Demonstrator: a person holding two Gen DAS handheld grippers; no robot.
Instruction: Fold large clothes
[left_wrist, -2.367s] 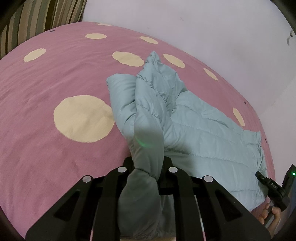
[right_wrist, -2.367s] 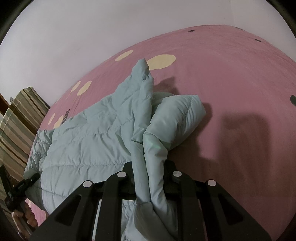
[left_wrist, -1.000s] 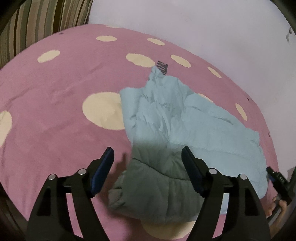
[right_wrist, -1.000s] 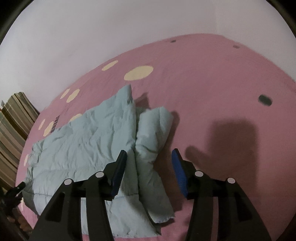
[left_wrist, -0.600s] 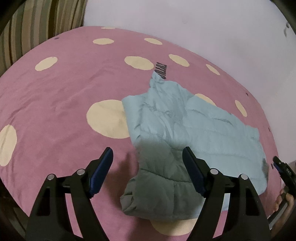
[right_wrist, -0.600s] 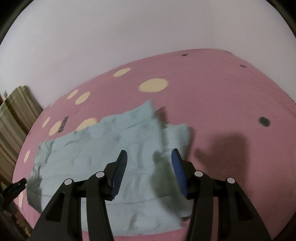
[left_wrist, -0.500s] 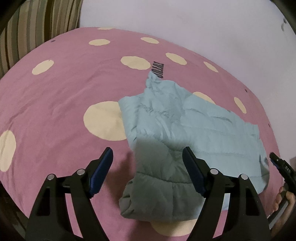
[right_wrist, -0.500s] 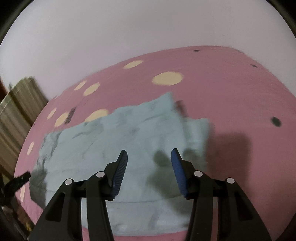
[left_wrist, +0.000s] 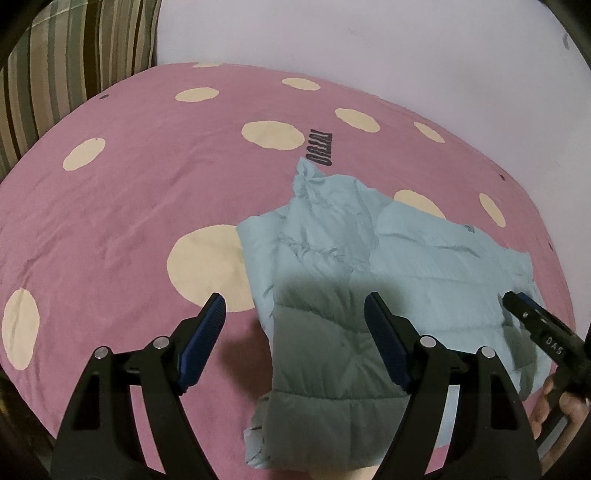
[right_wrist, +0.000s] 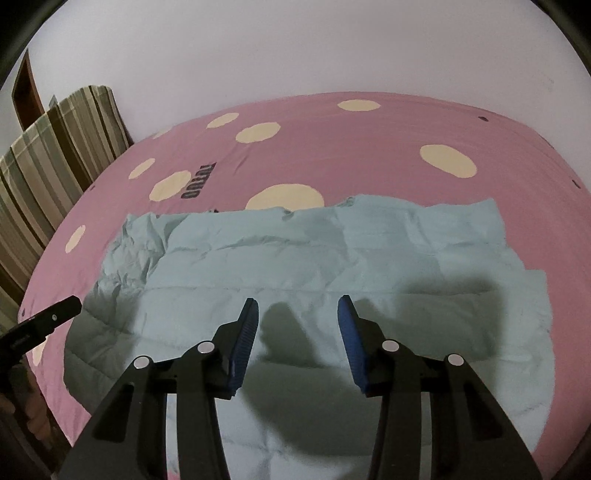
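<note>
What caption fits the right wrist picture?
Right gripper, jaws closing on nothing, above pale blue puffer jacket on pink dotted bedspread.

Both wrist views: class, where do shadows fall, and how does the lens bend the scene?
Left wrist view: a dark shadow covers the near end of the pale blue quilted jacket; the pink spotted bedspread bulges into a dome. Right wrist view: finger-shaped shadows lie on the jacket; dark corners ring the image.
</note>
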